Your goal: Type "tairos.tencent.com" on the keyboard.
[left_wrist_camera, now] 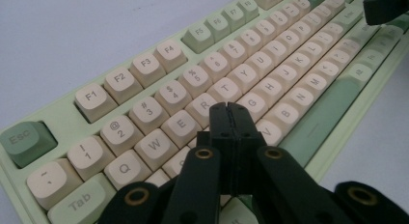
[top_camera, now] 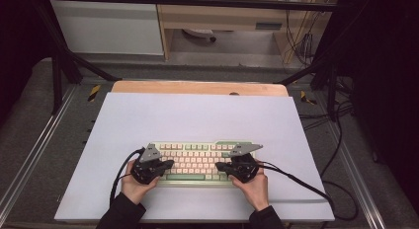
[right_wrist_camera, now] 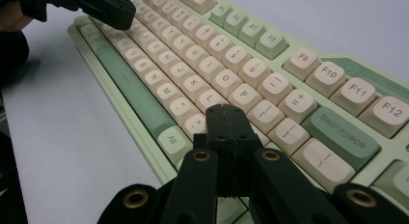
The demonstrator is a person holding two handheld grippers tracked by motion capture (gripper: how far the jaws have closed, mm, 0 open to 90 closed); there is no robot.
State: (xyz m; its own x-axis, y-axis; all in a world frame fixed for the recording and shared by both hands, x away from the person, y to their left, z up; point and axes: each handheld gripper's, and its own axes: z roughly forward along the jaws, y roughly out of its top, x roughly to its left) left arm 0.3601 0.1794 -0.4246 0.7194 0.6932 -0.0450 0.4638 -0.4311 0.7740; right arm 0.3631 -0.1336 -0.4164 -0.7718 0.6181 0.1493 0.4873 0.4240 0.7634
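A pale green keyboard [top_camera: 197, 162] with cream and green keys lies on the white mat near the front edge. My left gripper [top_camera: 170, 164] hovers over its left half, jaws pressed together and empty. In the left gripper view the shut tips [left_wrist_camera: 230, 108] sit just above the keys [left_wrist_camera: 169, 96] near the R, F and V area. My right gripper [top_camera: 220, 167] hangs over the right half, also shut with nothing held. In the right gripper view its tips [right_wrist_camera: 225, 109] are above the keyboard [right_wrist_camera: 270, 79] near the L and question-mark keys, with the left gripper [right_wrist_camera: 108, 11] far off.
The white mat [top_camera: 192, 118] covers a wooden table [top_camera: 197, 87] and has bare room behind and beside the keyboard. Black cables [top_camera: 301, 182] trail from both grippers across the mat. Metal frame rails [top_camera: 29, 155] run along each side of the table.
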